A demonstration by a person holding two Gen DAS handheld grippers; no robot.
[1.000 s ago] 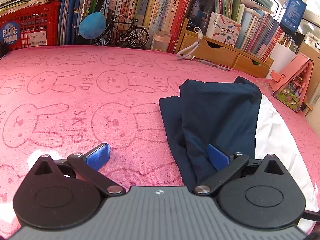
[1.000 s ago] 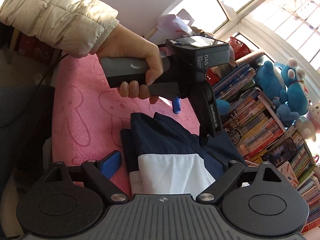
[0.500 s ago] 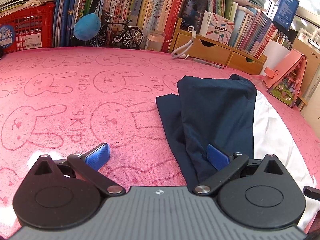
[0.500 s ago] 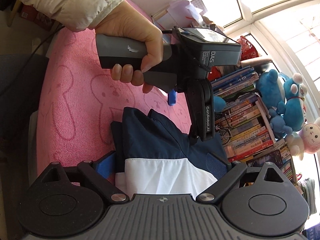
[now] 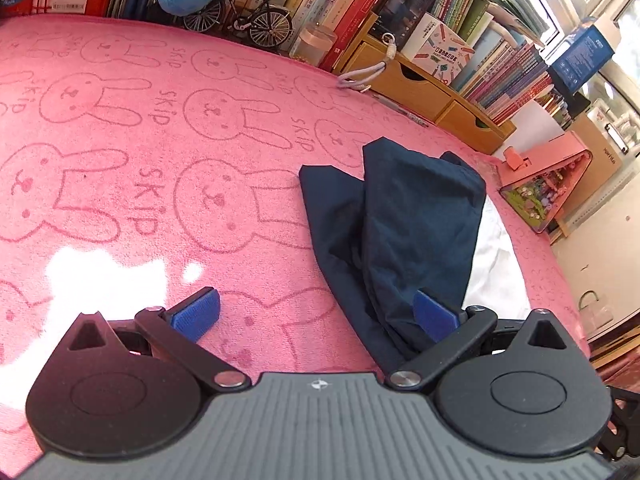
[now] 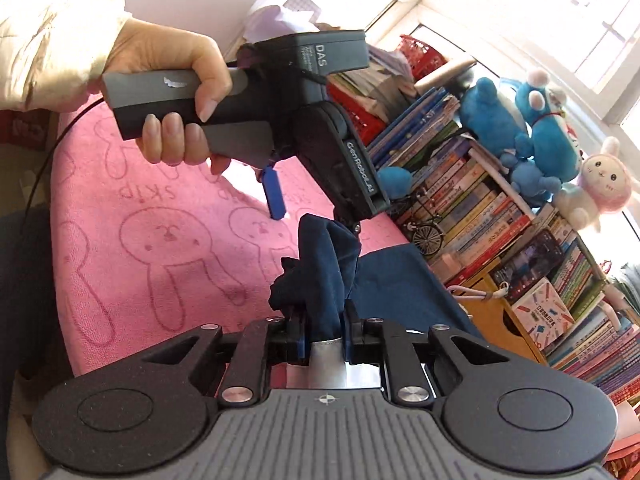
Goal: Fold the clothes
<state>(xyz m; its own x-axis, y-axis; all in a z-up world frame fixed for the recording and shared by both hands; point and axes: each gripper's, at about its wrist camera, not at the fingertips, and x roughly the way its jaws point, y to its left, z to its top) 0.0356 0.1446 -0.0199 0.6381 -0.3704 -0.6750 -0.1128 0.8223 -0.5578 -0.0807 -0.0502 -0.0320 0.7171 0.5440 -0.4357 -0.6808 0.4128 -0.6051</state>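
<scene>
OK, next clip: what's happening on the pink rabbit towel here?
A person is folding a navy and white garment on a pink towel, a handheld gripper in each hand. The right gripper is closing on a bunched fold of the navy cloth, which is pinched between its pads and raised off the towel. The left gripper is open, one pad over the garment's edge, the other over bare towel. The fold is not yet done.
</scene>
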